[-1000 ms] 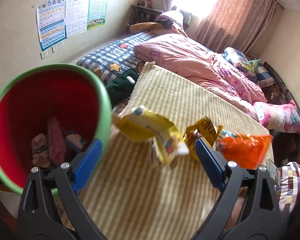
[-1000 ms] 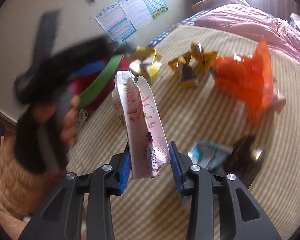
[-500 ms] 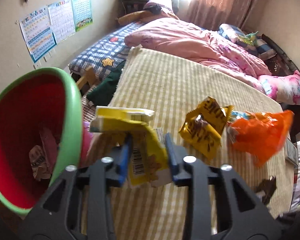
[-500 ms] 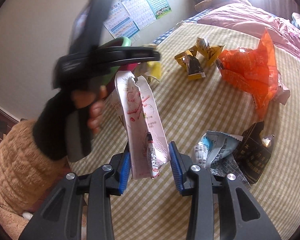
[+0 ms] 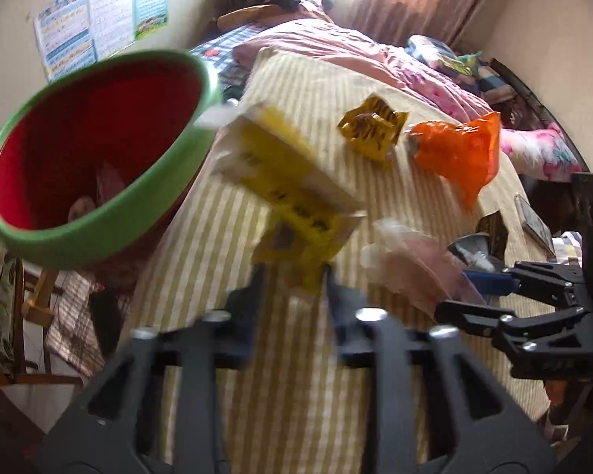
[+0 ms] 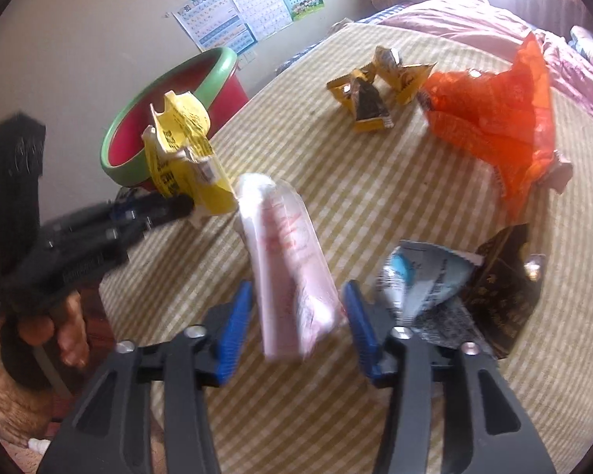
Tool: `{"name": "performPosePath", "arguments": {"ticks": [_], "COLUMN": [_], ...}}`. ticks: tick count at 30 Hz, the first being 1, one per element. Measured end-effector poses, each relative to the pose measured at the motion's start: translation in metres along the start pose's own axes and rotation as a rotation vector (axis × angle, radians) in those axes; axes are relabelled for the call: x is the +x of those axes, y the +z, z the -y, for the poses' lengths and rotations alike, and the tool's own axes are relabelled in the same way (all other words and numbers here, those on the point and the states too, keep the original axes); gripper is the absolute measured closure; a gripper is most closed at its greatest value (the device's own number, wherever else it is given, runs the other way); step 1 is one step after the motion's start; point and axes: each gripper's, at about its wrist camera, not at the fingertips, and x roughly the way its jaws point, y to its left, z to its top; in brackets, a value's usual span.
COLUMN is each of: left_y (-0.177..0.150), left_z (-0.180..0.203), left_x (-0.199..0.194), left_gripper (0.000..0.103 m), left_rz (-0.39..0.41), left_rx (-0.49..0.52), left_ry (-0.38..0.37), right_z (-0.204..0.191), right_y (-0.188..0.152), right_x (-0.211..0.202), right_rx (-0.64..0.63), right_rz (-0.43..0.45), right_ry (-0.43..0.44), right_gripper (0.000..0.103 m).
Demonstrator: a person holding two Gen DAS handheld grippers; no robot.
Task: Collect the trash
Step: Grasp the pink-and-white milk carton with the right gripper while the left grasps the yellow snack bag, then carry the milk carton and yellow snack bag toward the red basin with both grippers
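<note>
My left gripper (image 5: 292, 288) is shut on a yellow carton (image 5: 292, 181) and holds it above the striped bed cover, right of the red bin with a green rim (image 5: 99, 150). In the right wrist view the yellow carton (image 6: 186, 158) hangs in front of the bin (image 6: 170, 91). My right gripper (image 6: 296, 316) has its jaws parted, and a blurred pink-white carton (image 6: 292, 264) stands between them; contact is unclear. The right gripper also shows in the left wrist view (image 5: 490, 288).
On the striped cover (image 6: 375, 181) lie a yellow snack wrapper (image 6: 375, 87), an orange plastic bag (image 6: 502, 110), a silver-blue wrapper (image 6: 423, 276) and a black wrapper (image 6: 502, 288). A pink quilt (image 5: 355, 51) lies beyond. The bin holds some trash.
My left gripper has lifted the yellow carton and swung toward the bin. My right gripper's jaws have widened around the pink-white carton, which now looks tilted and blurred.
</note>
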Motion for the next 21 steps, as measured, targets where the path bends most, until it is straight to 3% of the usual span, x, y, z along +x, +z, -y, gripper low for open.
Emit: {"name": "performPosePath", "arguments": {"ticks": [5, 10, 15, 19, 21], "left_y": [0.002, 0.019, 0.035, 0.05, 0.063], "left_z": [-0.009, -0.011, -0.003, 0.008, 0.015], "left_x": [-0.014, -0.012, -0.004, 0.001, 0.008], "left_gripper": [0.034, 0.03, 0.03, 0.03, 0.024], "left_rz": [0.072, 0.103, 0.105, 0.116, 0.114], "left_rx": [-0.05, -0.102, -0.093, -0.063, -0.045], "left_ry": [-0.007, -0.028, -0.037, -0.056, -0.067], "right_z": [-0.003, 0.0, 0.003, 0.01, 0.011], "right_y": [0.002, 0.003, -0.006, -0.007, -0.009], "right_x": [-0.003, 0.006, 0.002, -0.008, -0.01], "right_rx": [-0.002, 0.008, 0.022, 0.039, 0.043], "right_rz": [0.018, -0.001, 0.01, 0.035, 0.04], "right_ry": [0.032, 0.034, 0.051, 0.04, 0.039], "right_gripper": [0.045, 0.045, 0.065, 0.066, 0.066]}}
